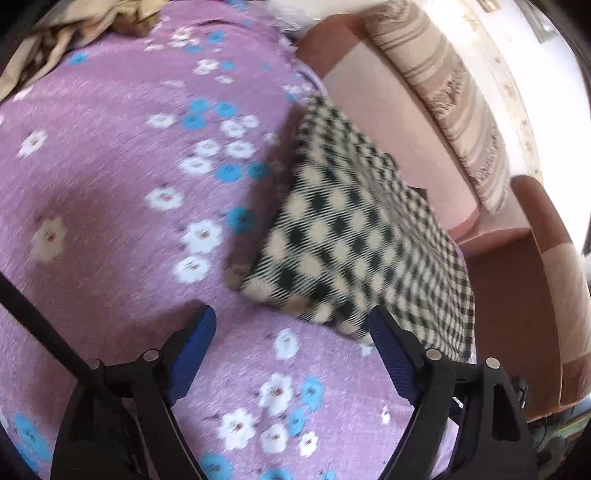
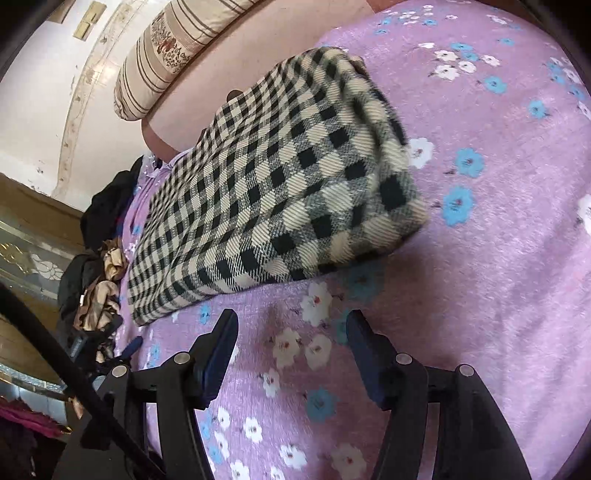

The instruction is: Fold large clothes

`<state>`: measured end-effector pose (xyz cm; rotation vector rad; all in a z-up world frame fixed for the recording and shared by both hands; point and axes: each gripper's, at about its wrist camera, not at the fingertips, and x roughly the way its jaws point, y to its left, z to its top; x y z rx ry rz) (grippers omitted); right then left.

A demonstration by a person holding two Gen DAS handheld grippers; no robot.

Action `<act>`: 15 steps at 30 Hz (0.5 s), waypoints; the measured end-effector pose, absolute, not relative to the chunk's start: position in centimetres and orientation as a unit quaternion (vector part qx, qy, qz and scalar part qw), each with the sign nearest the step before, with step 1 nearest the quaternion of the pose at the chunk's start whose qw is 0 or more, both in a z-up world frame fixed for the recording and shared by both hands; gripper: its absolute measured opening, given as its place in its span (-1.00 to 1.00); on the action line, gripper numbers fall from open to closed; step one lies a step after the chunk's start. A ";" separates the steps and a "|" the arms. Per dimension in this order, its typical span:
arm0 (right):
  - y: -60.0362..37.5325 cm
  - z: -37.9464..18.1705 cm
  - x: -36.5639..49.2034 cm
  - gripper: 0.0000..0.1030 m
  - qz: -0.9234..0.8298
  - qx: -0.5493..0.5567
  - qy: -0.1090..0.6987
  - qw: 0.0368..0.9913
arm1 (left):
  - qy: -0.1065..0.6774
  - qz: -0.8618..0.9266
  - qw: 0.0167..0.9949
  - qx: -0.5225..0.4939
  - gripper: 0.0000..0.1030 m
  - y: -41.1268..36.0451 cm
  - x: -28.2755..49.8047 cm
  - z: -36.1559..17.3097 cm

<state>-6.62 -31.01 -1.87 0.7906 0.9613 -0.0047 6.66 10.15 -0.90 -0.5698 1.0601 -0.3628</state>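
Observation:
A black-and-cream checked garment (image 1: 354, 236) lies folded into a thick rectangle on the purple flowered bedspread (image 1: 110, 177). It also shows in the right wrist view (image 2: 280, 184). My left gripper (image 1: 291, 321) is open and empty, just short of the garment's near corner. My right gripper (image 2: 291, 325) is open and empty, just below the garment's near edge, over the bedspread (image 2: 498, 221).
A pink and brown sofa (image 1: 388, 92) with a striped cushion (image 1: 443, 81) stands past the bed edge. Beige cloth (image 1: 55, 33) lies at the bed's far left corner. Dark and tan clothes (image 2: 99, 266) are heaped at the bed's left side, by a wooden cabinet (image 2: 29, 236).

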 end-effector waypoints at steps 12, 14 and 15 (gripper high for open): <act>-33.4 -3.0 -1.1 0.28 -0.032 0.425 0.401 0.811 | 0.483 -0.200 0.811 -0.261 0.75 7.4 12.9 -1.9; -33.8 -3.3 -0.3 0.28 -0.032 0.431 0.396 0.810 | 0.483 -0.212 0.808 -0.262 0.81 6.7 13.4 -2.0; -34.0 -3.3 0.1 0.28 -0.031 0.432 0.393 0.811 | 0.486 -0.221 0.805 -0.259 0.81 6.1 13.7 -2.0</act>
